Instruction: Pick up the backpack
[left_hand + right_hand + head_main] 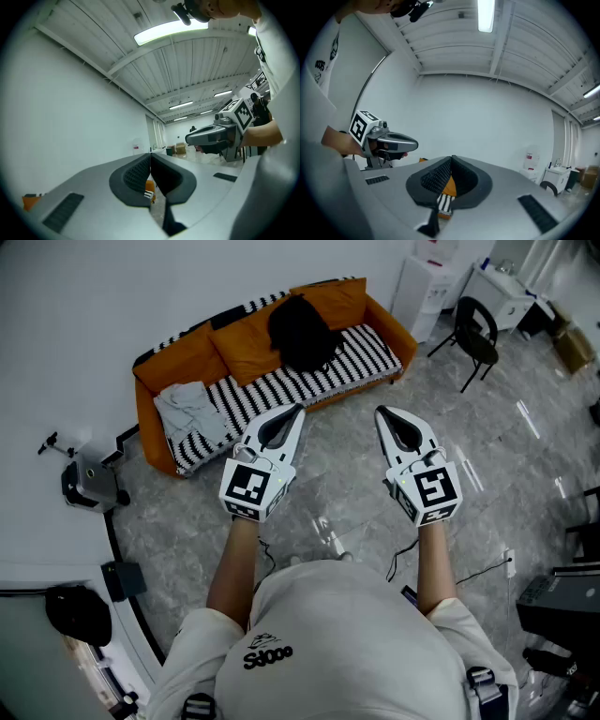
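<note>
The black backpack point(302, 332) rests on the seat of an orange sofa point(184, 362) with a black-and-white striped cover, against the far wall in the head view. Both grippers are held level over the grey floor, well short of the sofa and pointing toward it. My left gripper point(298, 409) is shut with nothing in it; its own view shows the jaws point(150, 157) meeting at the tip. My right gripper point(380, 412) is shut and empty as well, jaws point(451, 159) touching. A sliver of the sofa shows through each jaw gap.
A grey cloth point(192, 413) lies crumpled on the sofa's left end. A black chair point(476, 338) and a white cabinet point(427, 282) stand to the sofa's right. A small grey device point(89, 484) sits on the floor at left. Dark equipment point(562, 601) is at lower right.
</note>
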